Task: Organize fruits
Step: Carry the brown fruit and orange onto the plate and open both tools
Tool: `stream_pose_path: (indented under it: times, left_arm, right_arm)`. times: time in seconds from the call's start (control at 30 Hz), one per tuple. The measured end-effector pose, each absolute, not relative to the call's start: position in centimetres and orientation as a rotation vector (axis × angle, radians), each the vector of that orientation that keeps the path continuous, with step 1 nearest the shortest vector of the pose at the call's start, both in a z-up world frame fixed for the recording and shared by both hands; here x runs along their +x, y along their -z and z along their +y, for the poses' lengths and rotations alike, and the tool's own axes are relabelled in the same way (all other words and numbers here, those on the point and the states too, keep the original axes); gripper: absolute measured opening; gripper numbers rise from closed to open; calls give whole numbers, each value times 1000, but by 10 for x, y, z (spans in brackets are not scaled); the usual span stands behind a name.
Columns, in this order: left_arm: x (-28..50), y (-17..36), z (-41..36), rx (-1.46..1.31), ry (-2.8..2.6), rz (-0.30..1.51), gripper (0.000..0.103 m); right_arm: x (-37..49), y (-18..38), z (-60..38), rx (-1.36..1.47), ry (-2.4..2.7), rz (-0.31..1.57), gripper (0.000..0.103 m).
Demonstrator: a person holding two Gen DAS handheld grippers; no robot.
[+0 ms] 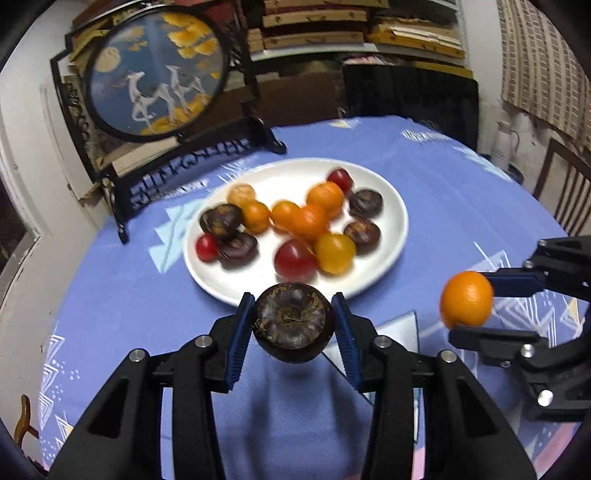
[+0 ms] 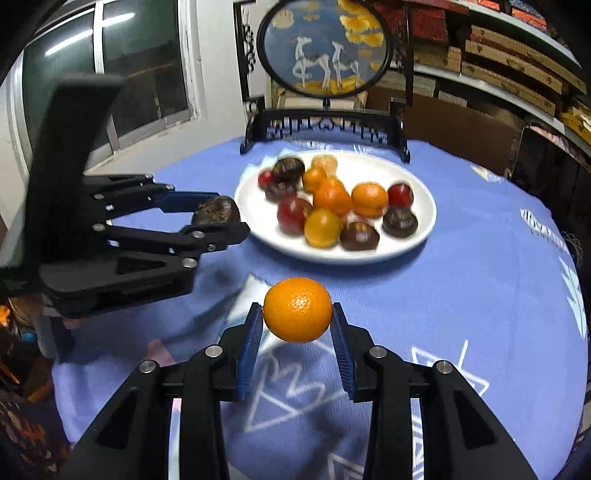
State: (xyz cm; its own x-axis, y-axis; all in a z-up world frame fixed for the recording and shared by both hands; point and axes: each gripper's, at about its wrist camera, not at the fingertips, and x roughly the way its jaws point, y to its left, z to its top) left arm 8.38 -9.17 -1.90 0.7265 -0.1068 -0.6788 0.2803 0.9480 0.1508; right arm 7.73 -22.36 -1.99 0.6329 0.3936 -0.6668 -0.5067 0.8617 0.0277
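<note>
A white plate (image 1: 391, 236) on the blue tablecloth holds several oranges, dark brown fruits and red and yellow tomatoes. It also shows in the right wrist view (image 2: 421, 206). My left gripper (image 1: 293, 323) is shut on a dark brown fruit (image 1: 293, 325) and holds it above the cloth, just before the plate's near rim. My right gripper (image 2: 297, 314) is shut on an orange (image 2: 297, 310) above the cloth, in front of the plate. The right gripper with its orange (image 1: 466, 299) shows at the right of the left view; the left gripper with its dark fruit (image 2: 216, 210) shows at the left of the right view.
A round framed picture on a black stand (image 1: 155, 74) stands on the table behind the plate (image 2: 325, 48). Shelves with boxes (image 1: 351, 33) fill the back wall. A chair (image 1: 565, 184) stands at the right. A window (image 2: 110, 74) is at the left.
</note>
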Motion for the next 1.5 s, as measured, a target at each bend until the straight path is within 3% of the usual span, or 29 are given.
stream_pose_path:
  times: [0.53,1.5]
  left_arm:
    - [131,-34,-84,183,153,590,42]
    - [209,-3,-72,115,50,636,42]
  right_arm:
    - [118,-51,-225,1,-465,514,38]
    - [202,-32,-196,-22,-385,538,39]
